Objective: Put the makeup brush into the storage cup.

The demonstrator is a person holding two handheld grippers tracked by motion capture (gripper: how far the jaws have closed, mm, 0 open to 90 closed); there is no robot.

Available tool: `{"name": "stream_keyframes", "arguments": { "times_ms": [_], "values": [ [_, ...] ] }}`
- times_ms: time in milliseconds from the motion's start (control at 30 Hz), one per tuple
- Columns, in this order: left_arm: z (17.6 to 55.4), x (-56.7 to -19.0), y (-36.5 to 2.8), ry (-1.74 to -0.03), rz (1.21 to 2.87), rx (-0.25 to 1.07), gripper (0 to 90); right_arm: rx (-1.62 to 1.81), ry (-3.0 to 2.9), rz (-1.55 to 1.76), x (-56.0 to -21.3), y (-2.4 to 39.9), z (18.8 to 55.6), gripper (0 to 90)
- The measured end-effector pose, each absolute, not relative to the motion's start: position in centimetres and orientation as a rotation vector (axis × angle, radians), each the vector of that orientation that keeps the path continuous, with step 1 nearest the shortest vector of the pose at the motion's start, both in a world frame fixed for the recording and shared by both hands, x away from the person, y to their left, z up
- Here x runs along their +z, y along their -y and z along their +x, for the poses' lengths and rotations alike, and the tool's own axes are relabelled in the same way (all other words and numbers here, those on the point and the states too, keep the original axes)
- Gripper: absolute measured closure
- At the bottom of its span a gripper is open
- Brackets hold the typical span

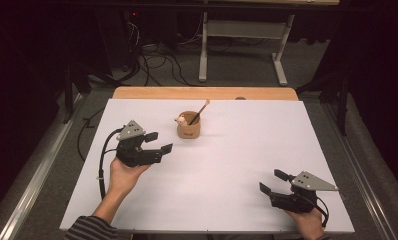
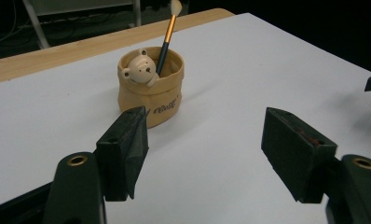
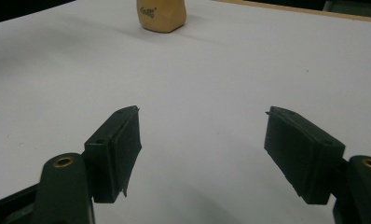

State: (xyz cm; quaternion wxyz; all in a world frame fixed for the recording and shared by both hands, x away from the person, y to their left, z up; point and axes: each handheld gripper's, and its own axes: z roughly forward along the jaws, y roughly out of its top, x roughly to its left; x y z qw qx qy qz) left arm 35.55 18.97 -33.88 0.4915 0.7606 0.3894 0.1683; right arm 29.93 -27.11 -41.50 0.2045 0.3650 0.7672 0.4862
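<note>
A small tan pot (image 1: 189,129) (image 2: 150,93) with a bear figure (image 2: 140,68) on its rim stands near the back middle of the white table (image 1: 227,165). A brush (image 1: 201,111) (image 2: 167,37) with a black and orange handle leans out of it. My left gripper (image 1: 160,141) (image 2: 204,140) is open a short way to the left of the pot, nothing between its jaws. At the front right, my right gripper (image 1: 273,182) (image 3: 202,140) is open and empty, pointing across the table toward the pot (image 3: 161,15).
The white surface lies on a wooden tabletop (image 1: 204,93) whose far edge shows at the back. A metal frame (image 1: 242,40) and cables (image 1: 157,60) stand on the dark floor beyond the table.
</note>
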Motion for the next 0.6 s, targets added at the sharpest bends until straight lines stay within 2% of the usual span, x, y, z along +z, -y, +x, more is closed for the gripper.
{"name": "stream_keyframes", "arguments": {
  "times_ms": [600],
  "values": [
    [34.3, -34.7, -19.1, -0.937, 1.832, 0.390, 32.4, 1.355, -2.141, 1.018, -41.5, 27.1, 30.0, 28.7]
  ]
}}
